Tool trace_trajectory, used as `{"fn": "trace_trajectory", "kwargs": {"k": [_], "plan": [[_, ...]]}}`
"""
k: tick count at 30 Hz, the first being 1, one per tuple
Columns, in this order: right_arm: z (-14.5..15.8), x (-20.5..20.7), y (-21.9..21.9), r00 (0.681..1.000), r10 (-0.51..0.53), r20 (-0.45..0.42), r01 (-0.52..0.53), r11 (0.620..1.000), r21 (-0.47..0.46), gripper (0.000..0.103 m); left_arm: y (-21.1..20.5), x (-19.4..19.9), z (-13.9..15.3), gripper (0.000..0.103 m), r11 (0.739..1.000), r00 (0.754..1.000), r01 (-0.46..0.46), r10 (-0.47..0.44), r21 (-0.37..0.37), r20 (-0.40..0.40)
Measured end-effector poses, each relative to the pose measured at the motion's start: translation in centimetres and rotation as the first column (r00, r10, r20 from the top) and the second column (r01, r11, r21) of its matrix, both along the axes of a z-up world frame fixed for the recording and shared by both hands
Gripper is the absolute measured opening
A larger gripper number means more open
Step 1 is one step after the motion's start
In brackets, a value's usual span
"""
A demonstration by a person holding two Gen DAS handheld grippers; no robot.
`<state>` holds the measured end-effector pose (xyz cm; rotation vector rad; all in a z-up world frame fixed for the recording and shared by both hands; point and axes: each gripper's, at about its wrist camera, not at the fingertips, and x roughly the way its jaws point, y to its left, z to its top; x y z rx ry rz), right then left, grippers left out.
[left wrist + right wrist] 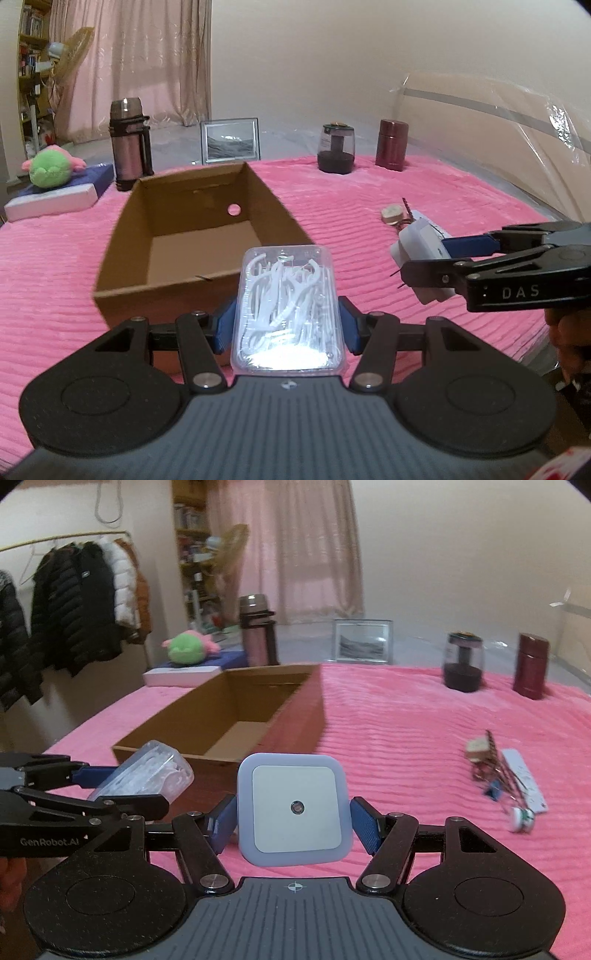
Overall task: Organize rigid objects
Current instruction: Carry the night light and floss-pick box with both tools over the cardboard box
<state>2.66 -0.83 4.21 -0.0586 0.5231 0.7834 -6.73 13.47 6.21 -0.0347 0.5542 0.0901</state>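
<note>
My left gripper is shut on a clear plastic box of white floss picks, held just in front of the near wall of an open cardboard box. The box looks empty. My right gripper is shut on a square white night light, held above the pink blanket to the right of the cardboard box. In the left wrist view the right gripper and night light show at the right. In the right wrist view the left gripper and floss box show at the left.
Small parts, wires and a white strip lie on the pink blanket to the right. At the back stand a thermos, a picture frame, a dark glass jar and a maroon canister. A green plush lies far left.
</note>
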Motion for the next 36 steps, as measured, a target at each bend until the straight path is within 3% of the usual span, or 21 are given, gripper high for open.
{"fn": "trace_trajectory", "kwargs": {"k": [10,18,23,27,36], "plan": [[2.2,2.3,4.9,0.984,0.157,0.087,-0.151,0.986,-0.078,0.063,5.5,-0.2,3.3,0.051,0.994,0.998,0.067,-0.067,0.081,-0.001],[3.6,6.4,10.6,0.945,0.298,0.131,-0.268,0.942,-0.203,0.063,10.8,3.5,6.2,0.051,0.984,0.992,0.122,-0.120,0.130,-0.023],[3.6,9.2,14.5,0.919,0.379,0.109,-0.336,0.896,-0.289,0.063,13.4,7.1,6.6,0.051,0.974,0.983,0.183,-0.178,0.131,-0.049],[2.9,11.0,17.1,0.888,0.449,0.095,-0.387,0.843,-0.373,0.063,14.9,10.0,6.0,0.051,0.960,0.970,0.232,-0.216,0.156,-0.114],[-0.5,15.6,22.1,0.837,0.548,0.009,-0.453,0.700,-0.552,0.063,17.3,15.8,3.4,0.051,0.908,0.902,0.386,-0.334,0.162,-0.273]]}}
